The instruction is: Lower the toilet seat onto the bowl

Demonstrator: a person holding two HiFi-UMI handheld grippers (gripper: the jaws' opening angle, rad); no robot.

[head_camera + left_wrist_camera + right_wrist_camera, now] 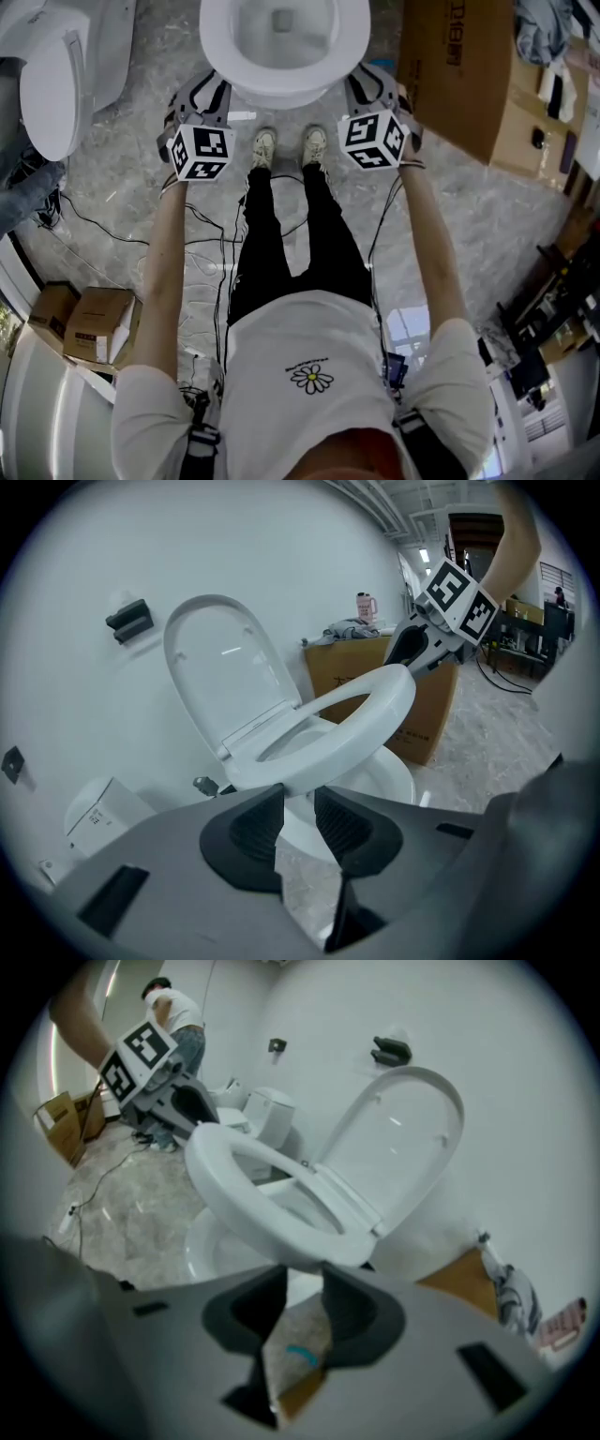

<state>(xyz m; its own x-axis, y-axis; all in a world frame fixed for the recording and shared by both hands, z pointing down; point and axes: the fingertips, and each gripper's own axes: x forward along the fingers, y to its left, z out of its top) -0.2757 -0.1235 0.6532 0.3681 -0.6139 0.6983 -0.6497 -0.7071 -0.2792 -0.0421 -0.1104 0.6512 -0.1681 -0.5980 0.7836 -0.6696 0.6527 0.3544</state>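
The white toilet seat stands half raised and tilted above the bowl, with the lid upright against the wall behind it. My left gripper is at the seat's left rim and is open; floor and bowl show through the gap between its pads. At the opposite rim my right gripper is open too, the seat's edge just past its fingertips. In the head view the left gripper and right gripper flank the front of the toilet. Each gripper also shows across the seat in the other's view.
A large cardboard box stands right of the toilet, with clutter behind it. Another toilet lies at the left. Cables trail over the marble floor, and small boxes sit at lower left. My feet are close to the bowl.
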